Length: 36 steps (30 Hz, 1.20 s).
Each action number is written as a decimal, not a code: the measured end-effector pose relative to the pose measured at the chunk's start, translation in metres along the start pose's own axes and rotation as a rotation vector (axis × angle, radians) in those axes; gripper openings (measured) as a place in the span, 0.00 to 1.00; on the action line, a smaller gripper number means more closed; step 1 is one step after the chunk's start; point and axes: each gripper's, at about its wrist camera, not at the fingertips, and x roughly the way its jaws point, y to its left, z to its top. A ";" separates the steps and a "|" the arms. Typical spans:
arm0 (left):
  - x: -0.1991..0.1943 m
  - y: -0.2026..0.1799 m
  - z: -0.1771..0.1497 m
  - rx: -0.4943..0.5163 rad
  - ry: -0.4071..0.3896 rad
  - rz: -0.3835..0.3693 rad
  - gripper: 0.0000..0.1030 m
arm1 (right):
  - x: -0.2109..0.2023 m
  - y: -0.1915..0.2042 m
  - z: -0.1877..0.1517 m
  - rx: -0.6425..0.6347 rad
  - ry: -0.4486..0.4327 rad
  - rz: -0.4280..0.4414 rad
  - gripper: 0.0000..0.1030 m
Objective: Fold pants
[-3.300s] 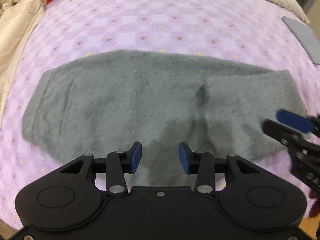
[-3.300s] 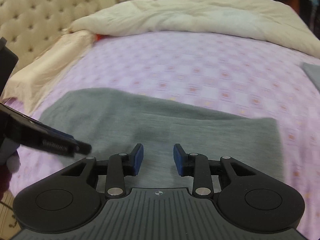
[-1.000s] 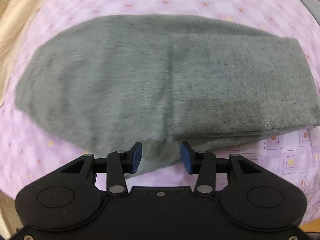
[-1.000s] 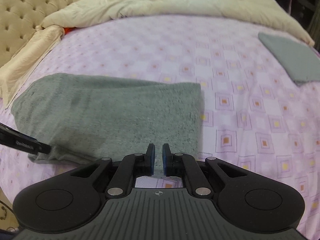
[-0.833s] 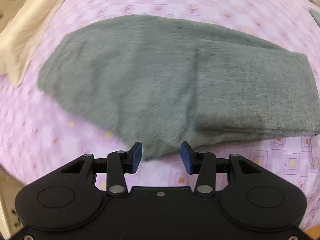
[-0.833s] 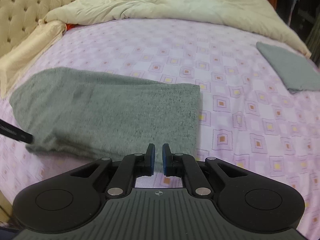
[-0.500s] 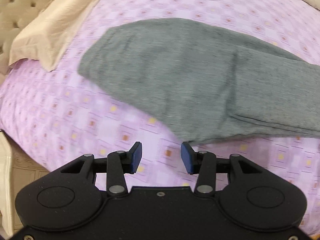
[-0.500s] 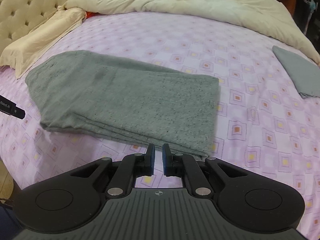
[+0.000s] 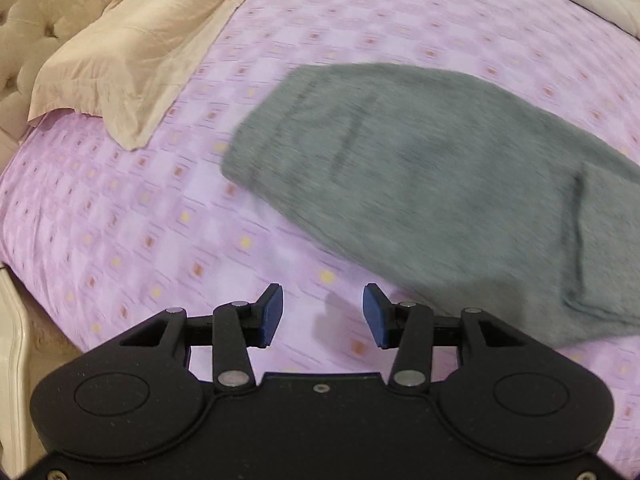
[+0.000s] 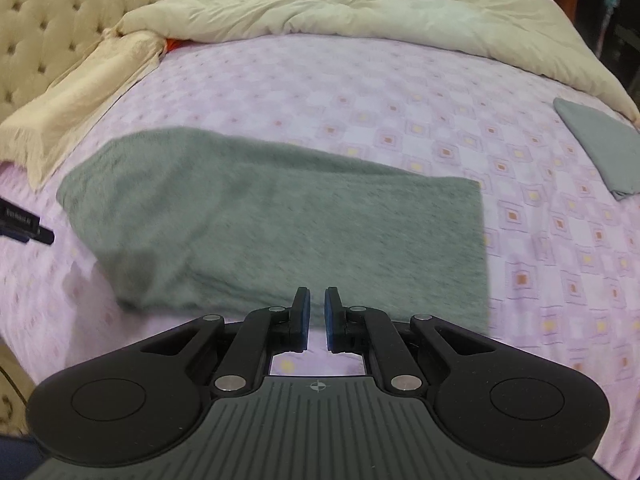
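Observation:
The grey pants lie folded into a long flat band on the lilac patterned bedsheet. In the left wrist view the pants lie ahead and to the right. My left gripper is open and empty, over bare sheet near the bed's front edge, left of the pants' waist end. Its tip also shows at the left edge of the right wrist view. My right gripper has its jaws nearly together with nothing between them, just in front of the pants' near edge.
A cream pillow and tufted headboard lie at the left. A cream duvet is bunched along the far side. A second folded grey garment lies at the far right. The bed's edge is at lower left.
My left gripper has drawn back and swung left, off the pants and over bare sheet, staying open. My right gripper has pulled back slightly from the pants' near edge, jaws still nearly closed.

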 end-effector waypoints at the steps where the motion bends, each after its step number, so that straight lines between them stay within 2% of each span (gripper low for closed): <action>1: 0.005 0.010 0.005 -0.005 0.000 -0.006 0.52 | 0.001 0.006 0.004 0.016 0.001 -0.002 0.08; 6: 0.033 0.055 0.038 -0.019 -0.004 -0.052 0.52 | 0.010 0.040 0.024 0.112 0.009 -0.011 0.08; 10: 0.055 0.074 0.061 0.022 -0.042 -0.093 0.61 | 0.017 0.062 0.034 0.163 0.020 -0.037 0.08; 16: 0.086 0.086 0.094 0.066 -0.064 -0.157 0.61 | 0.024 0.091 0.044 0.154 0.047 -0.085 0.08; 20: 0.114 0.083 0.112 0.142 -0.045 -0.185 0.67 | 0.026 0.104 0.050 0.170 0.060 -0.111 0.08; 25: 0.145 0.092 0.127 0.143 0.009 -0.299 0.82 | 0.031 0.111 0.053 0.203 0.093 -0.130 0.08; 30: 0.167 0.110 0.134 0.100 0.057 -0.440 0.90 | 0.038 0.120 0.055 0.215 0.130 -0.140 0.08; 32: 0.172 0.112 0.134 0.118 0.069 -0.493 0.99 | 0.041 0.123 0.057 0.210 0.142 -0.143 0.08; 36: 0.170 0.099 0.133 0.210 0.065 -0.513 0.98 | 0.046 0.131 0.060 0.205 0.160 -0.136 0.08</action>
